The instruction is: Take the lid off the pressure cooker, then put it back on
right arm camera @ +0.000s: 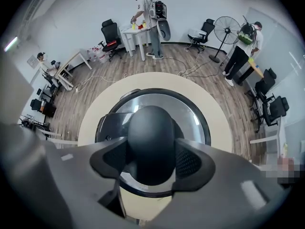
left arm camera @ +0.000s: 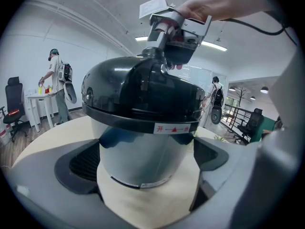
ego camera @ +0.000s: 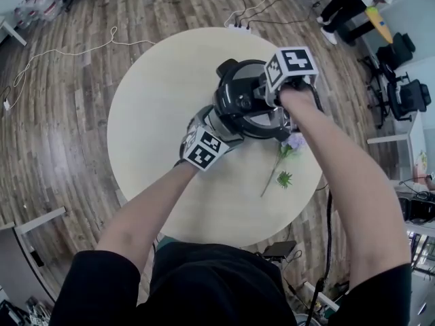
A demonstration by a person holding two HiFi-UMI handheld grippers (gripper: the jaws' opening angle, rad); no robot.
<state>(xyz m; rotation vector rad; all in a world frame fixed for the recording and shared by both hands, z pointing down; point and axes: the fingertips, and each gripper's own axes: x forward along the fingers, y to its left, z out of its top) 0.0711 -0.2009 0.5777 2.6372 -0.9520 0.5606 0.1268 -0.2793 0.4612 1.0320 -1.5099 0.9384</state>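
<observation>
Purple flower (ego camera: 295, 142) lies beside cooker (ego camera: 241, 97); left tongs (left arm camera: 147, 159) clamp its body, right tongs (right arm camera: 151, 159) its knob (right arm camera: 151, 135).

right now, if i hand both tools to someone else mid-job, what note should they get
Left tool: jaws clamped on either side of the cooker body, steadying it on the round table.
Right tool: pointing down, jaws shut on the lid knob.
Lid: sitting on the cooker, not lifted.
Done: both grips are set. The pictures do not show whether the lid has already been off.
Left: if it has not, free and lift the lid, then seat it again. Mind the flower stem lying beside the cooker.
</observation>
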